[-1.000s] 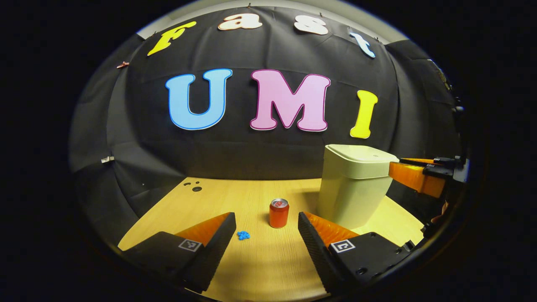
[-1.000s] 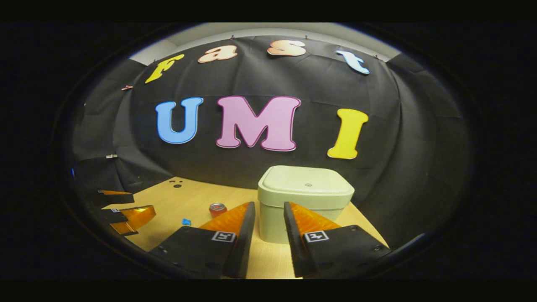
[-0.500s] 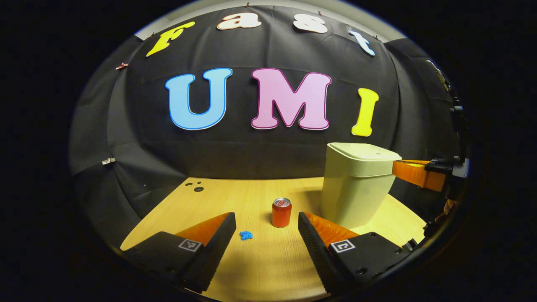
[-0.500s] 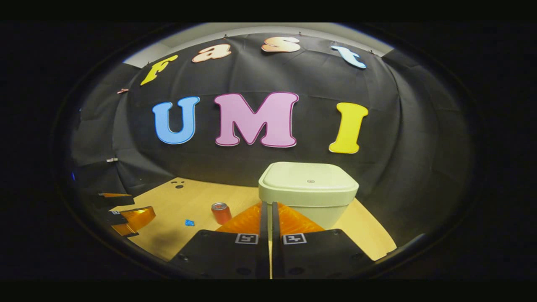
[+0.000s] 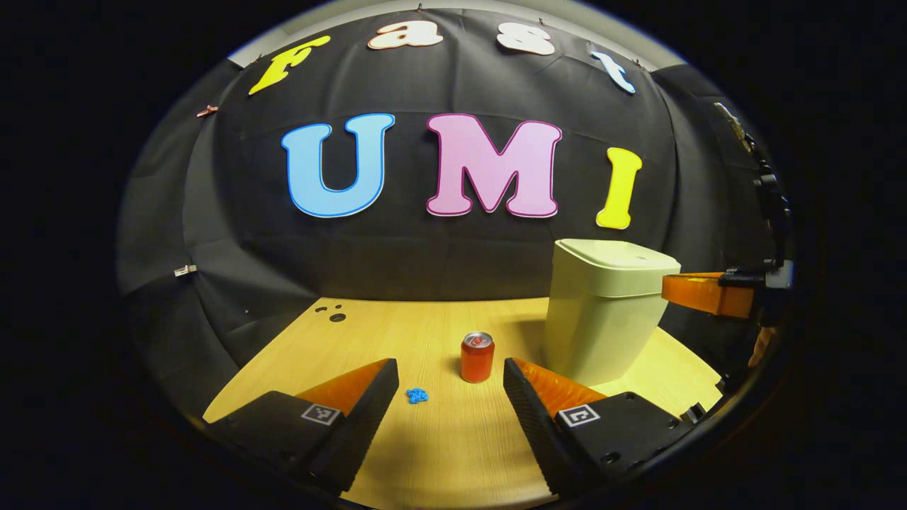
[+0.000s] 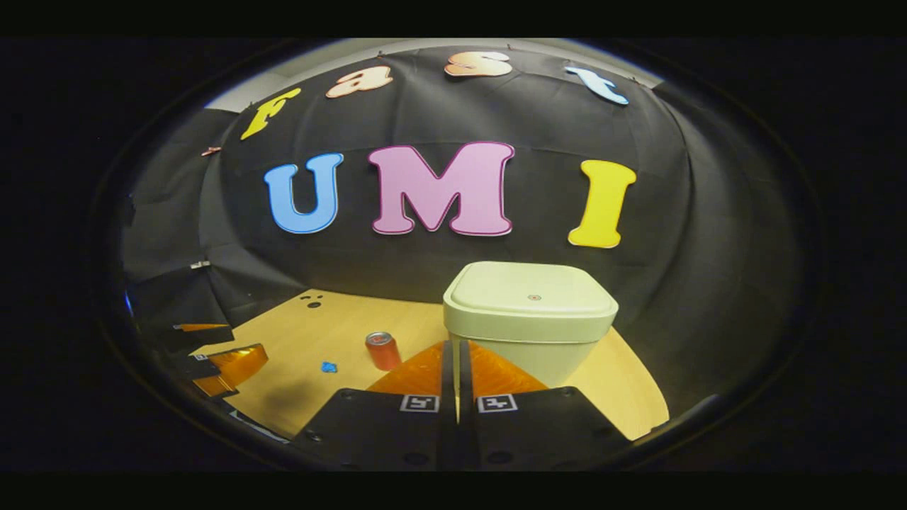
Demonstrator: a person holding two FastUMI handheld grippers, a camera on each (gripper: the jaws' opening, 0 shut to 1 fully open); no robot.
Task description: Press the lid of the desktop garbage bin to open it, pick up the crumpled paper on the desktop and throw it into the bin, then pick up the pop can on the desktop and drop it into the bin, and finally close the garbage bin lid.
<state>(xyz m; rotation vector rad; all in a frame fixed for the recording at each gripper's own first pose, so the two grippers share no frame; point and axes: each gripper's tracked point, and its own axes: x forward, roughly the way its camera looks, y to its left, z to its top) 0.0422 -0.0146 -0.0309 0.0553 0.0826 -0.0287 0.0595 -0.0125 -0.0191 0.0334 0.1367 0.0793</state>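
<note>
On the pale wooden bench [image 5: 439,453], the lidded, stiff cream plastic bin [image 6: 530,322] wants a top-centre press from the right tongs [image 6: 454,354], pinched together, while the light, dentable red can [image 5: 477,358] and soft-looking blue paper wad [image 5: 417,395] await the wide-open left tongs [image 5: 450,372].

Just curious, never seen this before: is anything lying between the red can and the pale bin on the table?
No. In the left gripper view, only bare wooden table separates the can from the bin.
</note>
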